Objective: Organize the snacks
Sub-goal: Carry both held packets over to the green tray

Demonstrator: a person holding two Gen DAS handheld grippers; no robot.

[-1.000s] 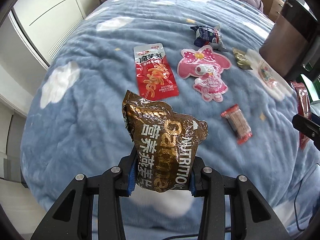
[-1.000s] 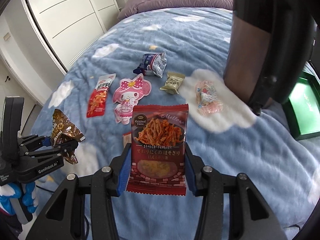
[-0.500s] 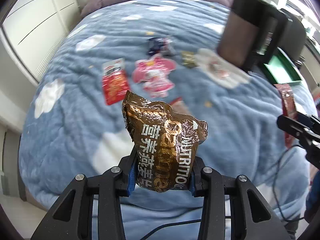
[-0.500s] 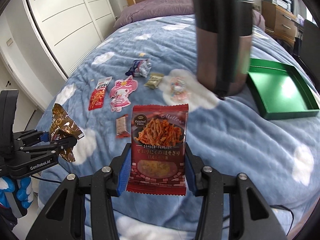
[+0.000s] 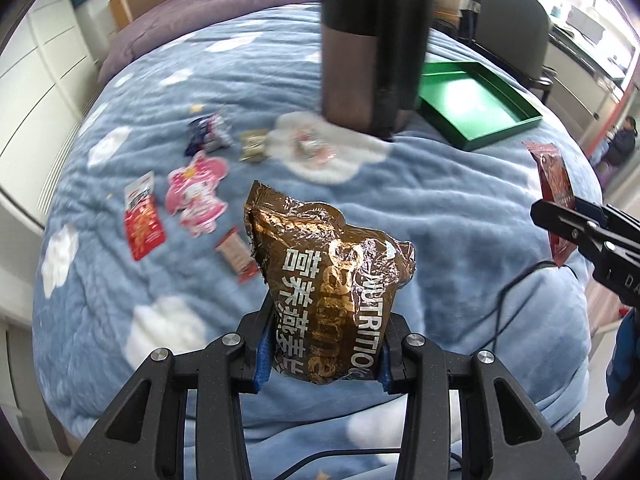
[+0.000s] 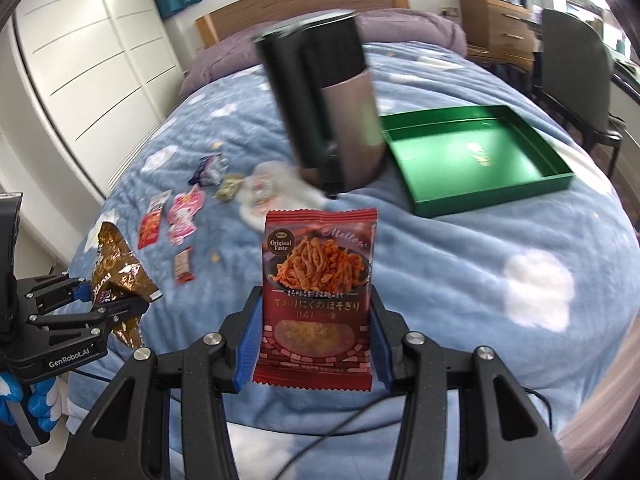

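Green tray (image 6: 476,196): it lies on the blue blanket (image 6: 460,264) on the right side of the bed; its inside shows no snack, only a small gold mark on the bottom, so I judge nothing is sorted into it yet.
Dark cylinder (image 6: 332,108): a tall container stands just beside the tray's left edge; I cannot tell what is inside.
Left gripper (image 5: 326,354): its jaws are closed on the lower part of a crumpled brown foil bag (image 5: 328,280), held upright in the air above the near edge of the bed.
Right gripper (image 6: 316,344): its jaws are closed on the sides of a flat red noodle packet (image 6: 318,292), also held up, well apart from the tray.
Snacks left on the blanket: a red strip packet (image 5: 142,220), a pink character pack (image 5: 198,196), a small red bar (image 5: 236,254), a blue wrapper (image 5: 210,134), a gold piece (image 5: 254,148) and a pale packet (image 5: 310,148).
Progress: early, I think; two snacks are lifted, none is placed, six wait.
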